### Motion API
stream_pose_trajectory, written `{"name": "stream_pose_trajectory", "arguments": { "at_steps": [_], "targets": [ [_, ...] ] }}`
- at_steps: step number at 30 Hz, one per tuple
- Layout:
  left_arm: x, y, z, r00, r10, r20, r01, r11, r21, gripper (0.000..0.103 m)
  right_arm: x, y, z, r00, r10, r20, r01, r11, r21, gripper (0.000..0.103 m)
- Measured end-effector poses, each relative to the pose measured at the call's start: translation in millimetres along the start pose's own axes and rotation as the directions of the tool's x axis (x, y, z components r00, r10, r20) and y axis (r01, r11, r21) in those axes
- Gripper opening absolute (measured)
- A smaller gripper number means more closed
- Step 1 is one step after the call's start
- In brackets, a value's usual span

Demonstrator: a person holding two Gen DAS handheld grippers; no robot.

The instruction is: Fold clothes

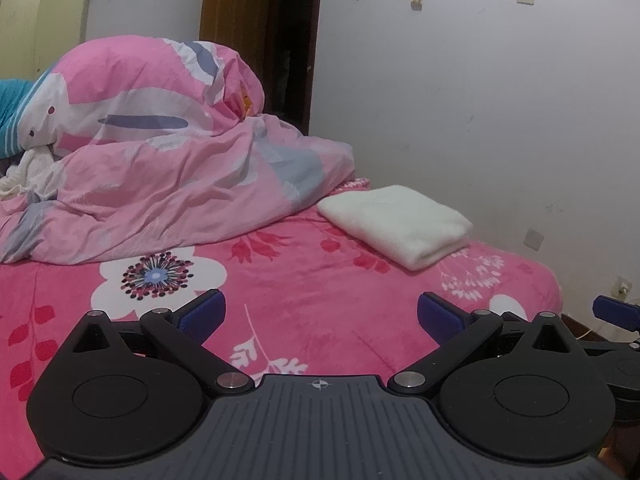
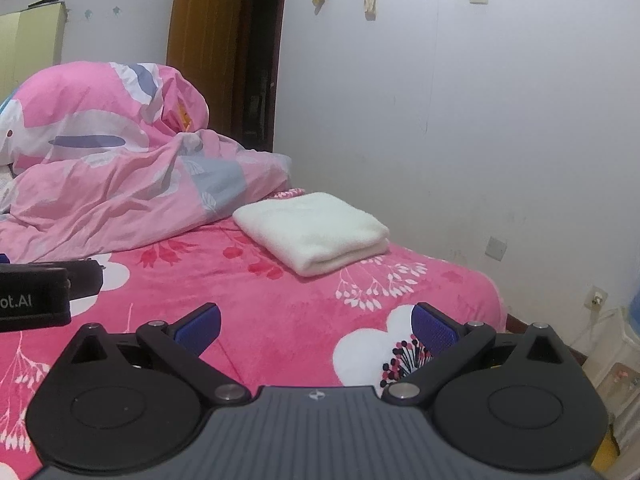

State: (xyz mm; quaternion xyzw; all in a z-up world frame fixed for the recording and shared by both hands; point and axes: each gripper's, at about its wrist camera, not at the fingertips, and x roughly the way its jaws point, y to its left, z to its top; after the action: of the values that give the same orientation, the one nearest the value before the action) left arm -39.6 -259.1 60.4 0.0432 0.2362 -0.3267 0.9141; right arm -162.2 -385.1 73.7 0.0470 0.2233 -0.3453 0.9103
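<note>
Left tongs [image 1: 322,316]: spread wide, blue pads apart, nothing between them, held above the bed [image 1: 304,304] at the lower centre of the left wrist view.

Right tongs [image 2: 316,326]: likewise spread, empty, over the pink floral bedspread [image 2: 280,312] in the lower centre of the right wrist view. Part of the left unit shows at the left edge of that view.

Folded white towel [image 1: 394,224]: lies flat on the bed, centre right of the left wrist view, a neat rectangle with its folded edge toward the camera. It is well apart from both tongs.

Pink duvet [image 1: 160,152]: heaped in the upper left, its lower corner just beside the towel's far end.

White wall [image 1: 480,100]: runs along the right side of the bed. A brown door [image 2: 204,52] stands at upper centre.
</note>
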Motion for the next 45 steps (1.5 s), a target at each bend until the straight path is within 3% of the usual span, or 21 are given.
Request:
{"name": "stream_pose_trajectory", "arguments": {
  "at_steps": [45],
  "targets": [
    [2.3,3.8,-1.4,1.000,0.006,-0.006,-0.006,1.000,0.011,0.103,8.8,-1.0,0.9,0.999,-0.005,-0.038,0.006,1.000,0.029,0.103]
  ]
}}
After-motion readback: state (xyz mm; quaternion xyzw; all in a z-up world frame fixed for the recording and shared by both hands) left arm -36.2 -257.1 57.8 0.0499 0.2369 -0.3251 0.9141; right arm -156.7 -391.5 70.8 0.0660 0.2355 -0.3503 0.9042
